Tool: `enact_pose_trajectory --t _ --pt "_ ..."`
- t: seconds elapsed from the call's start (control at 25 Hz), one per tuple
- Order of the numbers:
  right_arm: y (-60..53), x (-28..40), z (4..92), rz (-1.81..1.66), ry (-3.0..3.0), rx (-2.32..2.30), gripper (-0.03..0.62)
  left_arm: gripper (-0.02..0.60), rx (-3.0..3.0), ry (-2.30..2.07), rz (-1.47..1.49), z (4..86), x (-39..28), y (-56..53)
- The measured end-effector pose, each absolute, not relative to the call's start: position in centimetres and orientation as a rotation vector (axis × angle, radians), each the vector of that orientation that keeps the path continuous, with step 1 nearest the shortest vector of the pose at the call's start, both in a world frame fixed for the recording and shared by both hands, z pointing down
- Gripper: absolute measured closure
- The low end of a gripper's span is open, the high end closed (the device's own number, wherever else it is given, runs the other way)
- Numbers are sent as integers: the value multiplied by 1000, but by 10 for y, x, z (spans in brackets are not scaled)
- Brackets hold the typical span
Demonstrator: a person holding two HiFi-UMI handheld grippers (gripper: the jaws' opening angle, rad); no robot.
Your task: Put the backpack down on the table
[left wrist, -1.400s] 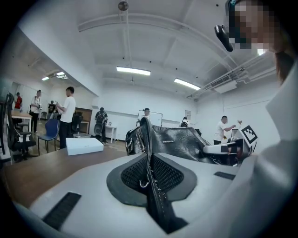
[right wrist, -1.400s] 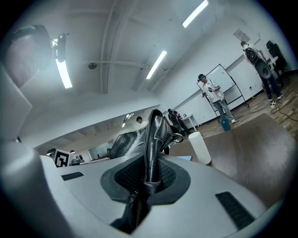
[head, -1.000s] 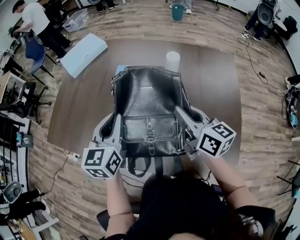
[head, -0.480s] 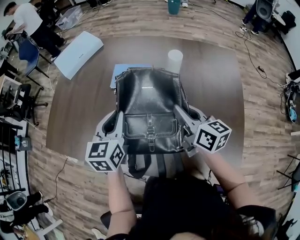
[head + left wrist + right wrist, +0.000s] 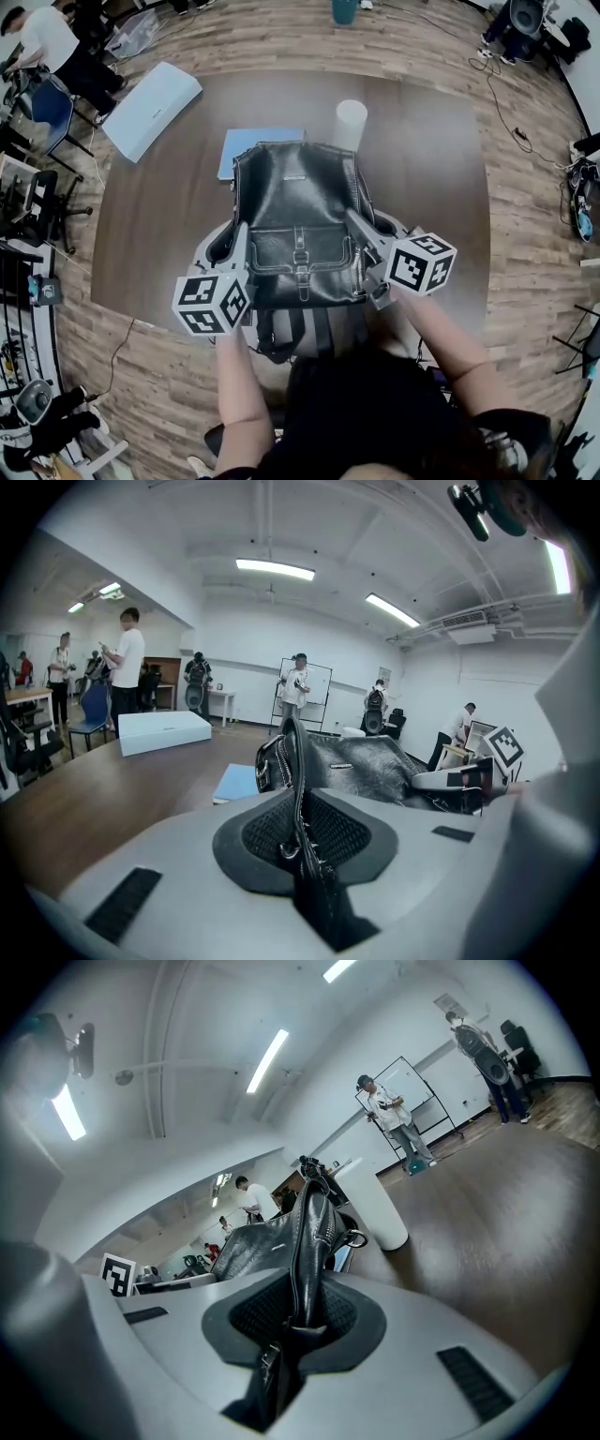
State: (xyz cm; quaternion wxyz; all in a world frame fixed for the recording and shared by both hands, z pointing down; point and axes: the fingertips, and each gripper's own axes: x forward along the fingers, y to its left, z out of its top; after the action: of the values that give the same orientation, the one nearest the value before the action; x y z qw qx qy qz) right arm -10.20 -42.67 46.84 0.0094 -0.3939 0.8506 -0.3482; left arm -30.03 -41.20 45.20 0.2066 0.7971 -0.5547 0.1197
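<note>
**Head view.** One black leather backpack (image 5: 295, 220) hung front side up between two tools, over the near half of one brown wooden worktop (image 5: 159, 206). The left tool (image 5: 232, 251) was clamped on the bag's left edge and the right tool (image 5: 367, 236) on its right edge. Each tool carried one cube with square markers, two in all: left cube (image 5: 208, 302), right cube (image 5: 422, 264). The bag's straps trailed past the worktop's near edge toward the person. I could not tell whether the bag's underside touched the surface. Three other items lay on the worktop:
- One white upright cylinder (image 5: 350, 122), just beyond the bag's top right corner.
- One pale blue flat sheet (image 5: 246, 148), partly under the bag's top left corner.
- One white flat box (image 5: 150, 108), at the far left corner and well apart from the bag.

**Left gripper view.** The left tool (image 5: 302, 846) had its two jaws closed on the backpack's (image 5: 366, 766) stitched leather edge, with one small metal ring showing at the pinch. The blue sheet (image 5: 236, 782) lay just left of the bag and the white box (image 5: 164, 731) further back. The right tool (image 5: 469, 778) was at the bag's far side.

**Right gripper view.** The right tool (image 5: 295, 1321) had its jaws pressed on a fold of the backpack (image 5: 272, 1237) at its side seam. The cylinder (image 5: 375, 1199) stood on the worktop (image 5: 487, 1241) just beside the bag's far end. One marker cube (image 5: 117, 1276) showed at the left.
</note>
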Motion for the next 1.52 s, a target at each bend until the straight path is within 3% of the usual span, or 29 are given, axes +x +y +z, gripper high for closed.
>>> enact_pose_trajectory --t 0.28,0.88,1.52 --pt "-434 -101 475 -1150 2642 -1237 534 513 2183 -1501 367 461 -299 -423" --pt "-434 -97 484 -1204 2668 -1243 456 492 2156 -1413 457 471 -293 -432" --pt "-427 -94 493 -1204 2725 -1293 385 423 2122 -1490 503 475 -301 -430"
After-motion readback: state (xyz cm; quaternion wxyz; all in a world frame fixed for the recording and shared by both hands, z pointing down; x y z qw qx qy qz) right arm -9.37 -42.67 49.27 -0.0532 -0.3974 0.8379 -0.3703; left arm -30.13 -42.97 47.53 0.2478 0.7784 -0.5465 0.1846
